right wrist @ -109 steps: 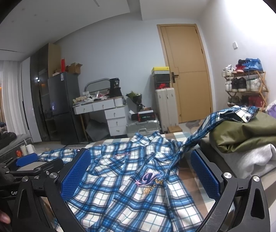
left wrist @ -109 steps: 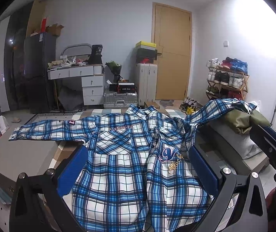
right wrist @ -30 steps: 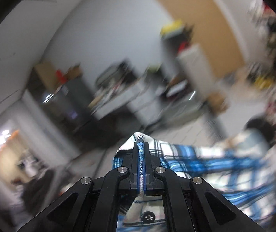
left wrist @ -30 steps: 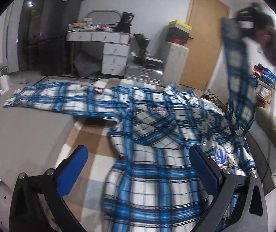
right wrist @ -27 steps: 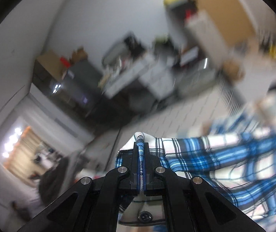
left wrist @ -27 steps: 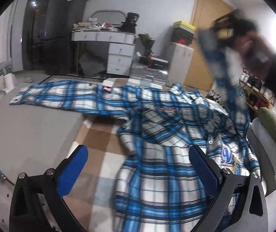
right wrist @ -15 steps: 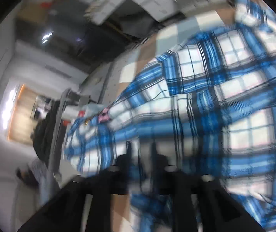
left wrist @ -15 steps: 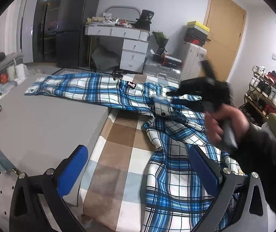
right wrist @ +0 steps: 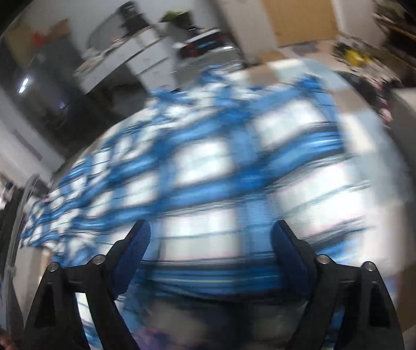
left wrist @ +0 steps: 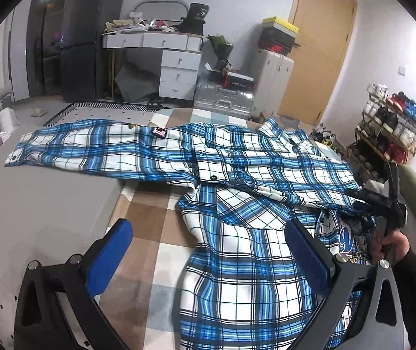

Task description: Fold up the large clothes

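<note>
Now the blue plaid shirt (left wrist: 237, 192) lies spread over the checked cover (left wrist: 149, 233) in the middle of the left wrist view. One sleeve (left wrist: 91, 151) stretches flat toward the left edge of the frame, out over the grey surface (left wrist: 41, 198). The other sleeve (left wrist: 295, 172) lies folded across the chest in the centre right.

At the bottom of that view the left gripper (left wrist: 208, 256) hangs with its blue pads wide apart and nothing between them; its left pad is over the bare cover and its right pad over the shirt body. At the right edge the right gripper (left wrist: 382, 201), held in a hand (left wrist: 394, 242), sits low over the shirt's right side. In its own blurred view the right gripper (right wrist: 210, 242) shows its jaws spread, having just been opening, with plaid cloth below them but none pinched.

The step in hand looks like the sleeve folds. To do it well, the crossed sleeve wants a check that it lies smooth and inside the shirt's outline. The left sleeve should probably be taken near the cuff (left wrist: 18, 157) at far left, lifted clear of the cover so it does not drag the body askew, and laid across to match the first.
</note>
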Demonstrator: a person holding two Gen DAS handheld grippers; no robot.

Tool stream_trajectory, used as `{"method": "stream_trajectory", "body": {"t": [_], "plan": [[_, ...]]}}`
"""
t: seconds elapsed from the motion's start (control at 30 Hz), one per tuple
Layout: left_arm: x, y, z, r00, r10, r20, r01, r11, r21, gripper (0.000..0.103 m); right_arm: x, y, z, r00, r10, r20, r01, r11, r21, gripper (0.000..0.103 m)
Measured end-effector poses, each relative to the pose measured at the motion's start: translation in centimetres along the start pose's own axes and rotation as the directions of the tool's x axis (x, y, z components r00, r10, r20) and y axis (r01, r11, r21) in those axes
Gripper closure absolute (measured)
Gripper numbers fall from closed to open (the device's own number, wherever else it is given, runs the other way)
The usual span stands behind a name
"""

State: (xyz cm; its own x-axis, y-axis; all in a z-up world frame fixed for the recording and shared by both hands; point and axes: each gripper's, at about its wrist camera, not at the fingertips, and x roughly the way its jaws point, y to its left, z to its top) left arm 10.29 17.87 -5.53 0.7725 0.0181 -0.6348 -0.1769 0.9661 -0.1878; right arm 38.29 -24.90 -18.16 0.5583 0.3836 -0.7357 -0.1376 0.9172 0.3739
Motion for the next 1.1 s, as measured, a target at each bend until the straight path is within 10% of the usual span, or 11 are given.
{"method": "stream_trajectory", "body": {"t": [0.23,0.5,0.67,0.8,1.1], "plan": [[0.7,-0.2,0.7,0.997,0.076,-0.029,-0.076,0.997,0.015,0.001,-3.2,-4.5,-0.3,0.976,-0.176,0.125,0.185,0.980,-0.067,0.017],[0.2,7.5,4.4,0.972,0.232,-0.023,-0.233,0.961,-0.150,0.001,-8.2,5.9,1.4,0.972,0.076,0.222,-0.052,0.992,-0.113,0.011],[-0.4,16.3,6.6,0.951,0.305,-0.044,-0.303,0.901,-0.310,0.001,-7.6,12.5,-0.3,0.950,0.193,0.245,-0.162,0.977,-0.142,0.000],[1.9,23.0,6.6,0.960,0.233,-0.154,-0.278,0.847,-0.452,0.002,-4.7,15.9,-3.2,0.940,0.279,0.195,-0.242,0.951,-0.190,0.000],[7.8,30.8,6.6,0.955,0.153,-0.253,-0.283,0.718,-0.636,0.008,-1.6,14.0,-6.7,0.929,0.302,0.213,-0.269,0.948,-0.170,0.000]]}}
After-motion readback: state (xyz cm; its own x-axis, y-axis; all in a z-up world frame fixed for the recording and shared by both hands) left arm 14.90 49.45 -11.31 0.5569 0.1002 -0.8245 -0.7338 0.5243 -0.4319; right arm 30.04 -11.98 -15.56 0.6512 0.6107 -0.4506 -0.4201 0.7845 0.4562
